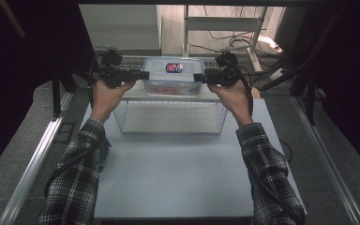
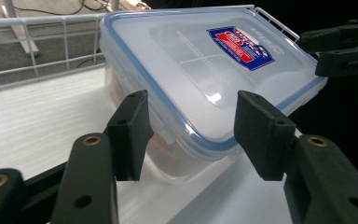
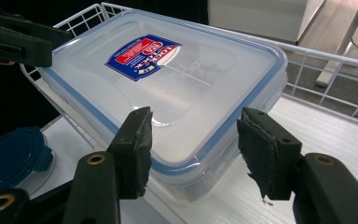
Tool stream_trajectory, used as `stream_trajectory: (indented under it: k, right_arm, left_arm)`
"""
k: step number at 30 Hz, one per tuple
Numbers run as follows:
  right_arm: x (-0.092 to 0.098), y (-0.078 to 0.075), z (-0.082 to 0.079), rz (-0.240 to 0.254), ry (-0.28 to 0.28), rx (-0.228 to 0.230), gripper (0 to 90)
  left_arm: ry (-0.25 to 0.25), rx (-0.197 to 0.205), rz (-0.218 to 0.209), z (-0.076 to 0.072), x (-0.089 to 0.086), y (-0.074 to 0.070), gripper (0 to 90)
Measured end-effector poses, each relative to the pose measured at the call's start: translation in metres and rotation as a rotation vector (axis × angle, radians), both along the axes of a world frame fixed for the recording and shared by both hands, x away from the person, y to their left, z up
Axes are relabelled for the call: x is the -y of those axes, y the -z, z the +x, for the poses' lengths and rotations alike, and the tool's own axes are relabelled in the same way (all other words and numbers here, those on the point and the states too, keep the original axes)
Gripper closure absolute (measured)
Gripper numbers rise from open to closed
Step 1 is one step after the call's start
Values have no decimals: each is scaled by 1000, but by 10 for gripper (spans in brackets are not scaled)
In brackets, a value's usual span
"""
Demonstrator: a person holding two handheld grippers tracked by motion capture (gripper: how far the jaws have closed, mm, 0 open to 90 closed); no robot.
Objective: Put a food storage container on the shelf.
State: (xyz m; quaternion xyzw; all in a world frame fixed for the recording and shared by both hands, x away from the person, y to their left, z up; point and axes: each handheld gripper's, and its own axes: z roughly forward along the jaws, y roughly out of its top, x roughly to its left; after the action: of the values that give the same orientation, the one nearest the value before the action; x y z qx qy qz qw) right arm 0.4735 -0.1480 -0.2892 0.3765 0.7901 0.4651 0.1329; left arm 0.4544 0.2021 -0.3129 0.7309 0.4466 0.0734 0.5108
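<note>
My white table (image 1: 178, 178) stands on grey speckled floor (image 1: 23, 140), metal rails (image 1: 33, 159) flanking it. Beyond the table, a pale metal frame (image 1: 225, 23) and tangled cables (image 1: 243, 42) catch light; darkness surrounds.

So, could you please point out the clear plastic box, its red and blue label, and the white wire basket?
Clear plastic box with blue-sealed lid (image 2: 186, 70): left gripper view, on the lid.
Red and blue label (image 3: 142, 56): right gripper view, label's middle.
White wire basket (image 1: 168, 117): high view, front wall.

High view overhead, facing forward; gripper views close (sharing container (image 1: 173, 75)).
</note>
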Motion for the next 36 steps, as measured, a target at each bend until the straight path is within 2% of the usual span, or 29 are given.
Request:
stream_trajectory:
  k: [4, 8, 10, 11, 12, 14, 18, 21, 23, 26, 28, 30, 36]
  right_arm:
    - [0, 0, 1, 8, -7, -3, 447]
    - [-1, 1, 1, 8, -1, 0, 444]
    - [-1, 0, 0, 7, 3, 0, 430]
    - [-1, 0, -1, 0, 6, 1, 404]
    - [0, 0, -2, 3, 14, 15, 350]
    - [3, 1, -7, 18, -1, 30, 284]
    - [5, 9, -20, 21, -19, 60, 149]
    - [6, 14, -33, 23, -30, 79, 93]
    - [6, 17, -41, 4, -36, 88, 64]
    - [6, 22, -53, -35, -61, 100, 44]
    - [6, 26, -61, -31, -73, 105, 41]
    - [6, 31, -67, -37, -86, 109, 35]
    - [5, 50, -86, -59, -121, 128, 27]
  left_arm:
    - [6, -6, 0, -4, -1, 0, 463]
    - [4, 5, 5, -6, -1, 0, 462]
    - [-21, 56, 53, -10, 1, -3, 434]
    - [-33, 110, 57, -16, 2, -6, 403]
    - [-28, 140, 35, -21, 1, -8, 373]
    - [-10, 156, 4, -31, -1, -10, 327]
    - [25, 150, 28, -49, 2, -3, 274]
    - [56, 130, 24, -63, 3, 10, 252]
    - [66, 124, 38, -71, 4, 18, 229]
    - [78, 118, 57, -84, 8, 32, 204]
    - [90, 112, 84, -91, 11, 42, 190]
    - [99, 108, 90, -99, 13, 51, 187]
    - [135, 93, 60, -120, 19, 75, 169]
